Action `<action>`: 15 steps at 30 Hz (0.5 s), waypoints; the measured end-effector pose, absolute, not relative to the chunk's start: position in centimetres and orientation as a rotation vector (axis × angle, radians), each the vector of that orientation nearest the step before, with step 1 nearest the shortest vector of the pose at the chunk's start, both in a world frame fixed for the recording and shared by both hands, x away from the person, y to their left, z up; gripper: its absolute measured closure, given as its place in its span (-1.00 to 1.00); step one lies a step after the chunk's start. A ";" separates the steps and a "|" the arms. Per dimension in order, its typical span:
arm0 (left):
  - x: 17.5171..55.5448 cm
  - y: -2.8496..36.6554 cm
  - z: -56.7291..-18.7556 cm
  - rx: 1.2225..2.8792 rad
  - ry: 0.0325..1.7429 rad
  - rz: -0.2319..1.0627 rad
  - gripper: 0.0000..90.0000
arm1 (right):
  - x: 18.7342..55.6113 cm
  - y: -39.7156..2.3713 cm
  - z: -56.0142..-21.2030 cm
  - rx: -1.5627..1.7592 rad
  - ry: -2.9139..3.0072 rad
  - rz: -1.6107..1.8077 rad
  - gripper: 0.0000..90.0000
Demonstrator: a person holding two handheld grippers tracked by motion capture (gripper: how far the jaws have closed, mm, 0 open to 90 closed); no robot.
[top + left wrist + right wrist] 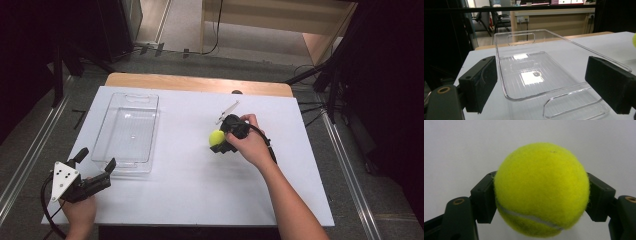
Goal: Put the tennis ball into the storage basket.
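Observation:
A yellow tennis ball (216, 137) sits between the jaws of my right gripper (219, 141) over the middle of the white table, right of the tray. In the right gripper view both black pads press on the sides of the tennis ball (541, 190), so the gripper (541, 197) is shut on it. A clear plastic tray (127, 131) with cut-out handles lies empty on the left part of the table. My left gripper (96, 159) stands open at the tray's near left corner, and in the left gripper view its jaws (544, 85) frame the near end of the tray (541, 72).
The white table top (200, 190) lies on a wooden desk whose far edge (200, 82) shows. Dark stands and cables (320, 75) line both sides on the floor. A chair (484, 20) and a wooden counter stand beyond the table in the left gripper view.

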State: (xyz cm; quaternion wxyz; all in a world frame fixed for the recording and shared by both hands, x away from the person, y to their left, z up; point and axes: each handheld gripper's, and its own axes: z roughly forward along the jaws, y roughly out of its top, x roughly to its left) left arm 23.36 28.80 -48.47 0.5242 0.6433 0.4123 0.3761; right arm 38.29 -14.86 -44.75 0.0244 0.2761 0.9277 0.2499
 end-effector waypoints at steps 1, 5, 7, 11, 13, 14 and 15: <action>23.4 28.8 -48.5 1.540 0.986 0.900 -0.75 | 38.3 -14.7 -44.7 0.855 2.869 0.773 -0.47; 23.4 28.8 -48.5 1.539 0.986 0.900 -0.75 | 38.5 -14.0 -44.5 0.839 2.873 0.782 -0.47; 23.4 28.8 -48.5 1.539 0.986 0.900 -0.75 | 38.5 -13.7 -44.4 0.831 2.878 0.779 -0.47; 23.4 28.8 -48.5 1.539 0.986 0.899 -0.75 | 38.6 -13.1 -44.2 0.824 2.884 0.788 -0.47; 23.4 28.8 -48.5 1.538 0.986 0.898 -0.75 | 38.7 -12.9 -44.2 0.810 2.886 0.782 -0.47; 23.4 28.8 -48.5 1.536 0.985 0.898 -0.75 | 38.7 -12.7 -44.2 0.807 2.891 0.787 -0.48; 23.4 28.8 -48.5 1.536 0.985 0.898 -0.75 | 38.8 -12.6 -44.2 0.797 2.889 0.786 -0.47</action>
